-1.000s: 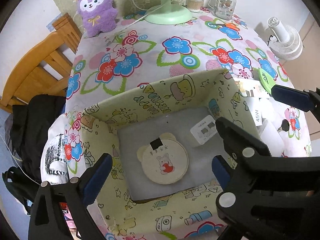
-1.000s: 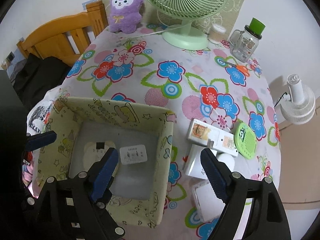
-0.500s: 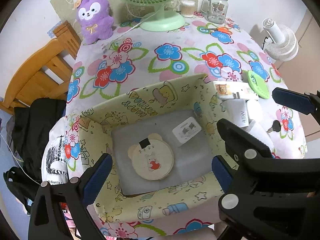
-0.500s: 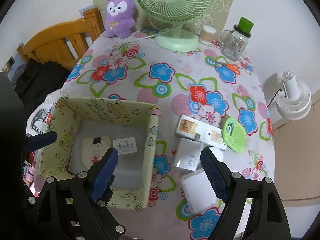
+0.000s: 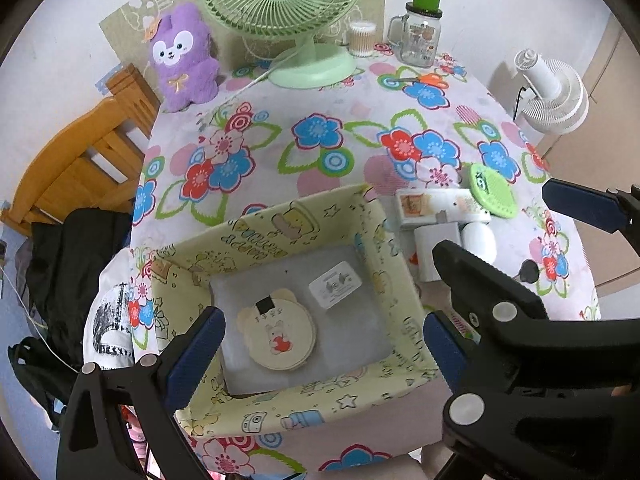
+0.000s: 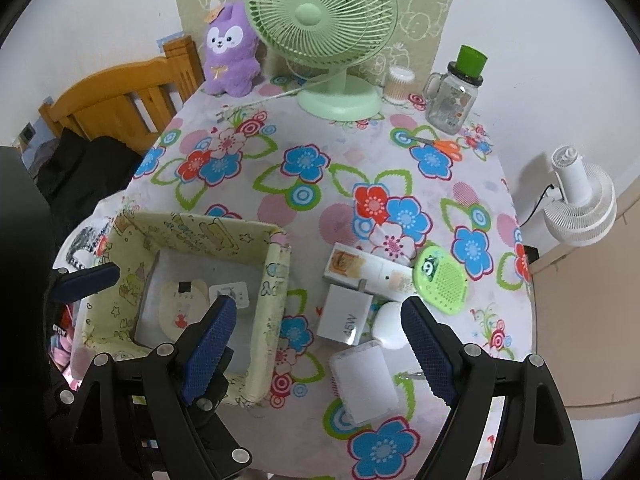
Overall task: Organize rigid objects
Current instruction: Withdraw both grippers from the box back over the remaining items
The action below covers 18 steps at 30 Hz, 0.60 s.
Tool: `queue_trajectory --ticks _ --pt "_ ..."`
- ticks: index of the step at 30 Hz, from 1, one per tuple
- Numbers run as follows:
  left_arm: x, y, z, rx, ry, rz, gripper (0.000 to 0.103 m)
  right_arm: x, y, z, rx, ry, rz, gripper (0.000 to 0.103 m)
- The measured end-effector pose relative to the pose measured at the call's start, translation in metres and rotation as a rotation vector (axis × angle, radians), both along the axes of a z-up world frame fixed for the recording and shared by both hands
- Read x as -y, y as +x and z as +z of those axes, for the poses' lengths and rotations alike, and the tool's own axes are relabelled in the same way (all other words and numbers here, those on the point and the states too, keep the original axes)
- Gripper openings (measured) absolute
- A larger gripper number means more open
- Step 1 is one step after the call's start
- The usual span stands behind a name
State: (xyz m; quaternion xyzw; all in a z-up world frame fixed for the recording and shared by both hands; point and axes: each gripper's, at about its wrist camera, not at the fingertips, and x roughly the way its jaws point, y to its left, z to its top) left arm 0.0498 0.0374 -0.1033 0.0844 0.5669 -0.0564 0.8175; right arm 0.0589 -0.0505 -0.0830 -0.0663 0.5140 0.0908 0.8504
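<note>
A floral table [image 6: 320, 184] carries a yellow fabric box [image 5: 376, 248] near its front edge, with a bear-shaped disc [image 5: 276, 334] and a white plug [image 5: 336, 285] lying on its grey floor. Just right of the box sit a white charger [image 6: 345, 314], a flat white case [image 6: 366, 380] and a green round disc [image 6: 440, 280]. The left gripper [image 5: 324, 344] hangs above the box and the right gripper [image 6: 316, 340] above the box's right wall, both with jaws spread wide and empty.

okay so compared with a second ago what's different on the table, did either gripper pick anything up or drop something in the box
Both grippers have pulled up and back: the fabric box and table look smaller in both views. Neither took hold of anything or let go; the left gripper and right gripper are open and empty. Unchanged: the round bear mirror and small white plug lie in the box; the white chargers, white case and green disc remain on the tablecloth.
</note>
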Motion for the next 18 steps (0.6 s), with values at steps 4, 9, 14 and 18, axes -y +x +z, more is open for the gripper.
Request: queue_trajectory --ticks 4,9,14,18 --pt "0.008 0.000 0.007 0.011 -0.008 0.000 0.101 0.010 0.000 0.007 0.014 0.005 -0.001 0.087" --pt "0.020 0.000 0.015 0.034 -0.003 -0.005 0.101 0.023 -0.002 0.015 0.033 0.011 -0.007 0.087" --pt "0.031 0.000 0.022 0.051 -0.006 -0.004 0.101 0.035 -0.004 0.023 0.056 0.008 -0.008 0.087" --pt "0.040 -0.002 0.026 0.061 -0.005 -0.008 0.101 0.045 -0.005 0.027 0.068 0.010 -0.007 0.087"
